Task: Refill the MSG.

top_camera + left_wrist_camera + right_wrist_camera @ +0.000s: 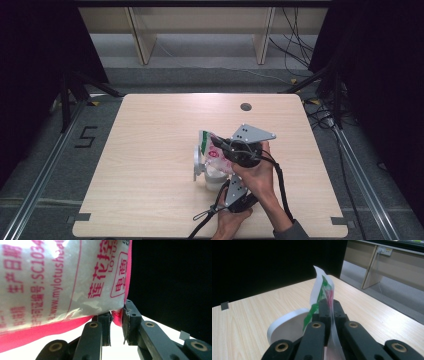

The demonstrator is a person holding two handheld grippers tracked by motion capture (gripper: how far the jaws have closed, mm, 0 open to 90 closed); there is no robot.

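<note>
1 white bag (214, 148), pink-edged with pink print, green at top

A glossy, crinkled plastic bag (57, 280) printed in pink catches the light over a matt, pale wood-grain table (150, 145). The grippers' fingers (325, 311) are matt black plastic with brass-coloured rivets. A smooth white plastic cup (214, 178) stands below; a dull grey metal plate (250, 133) tops one gripper.
</note>
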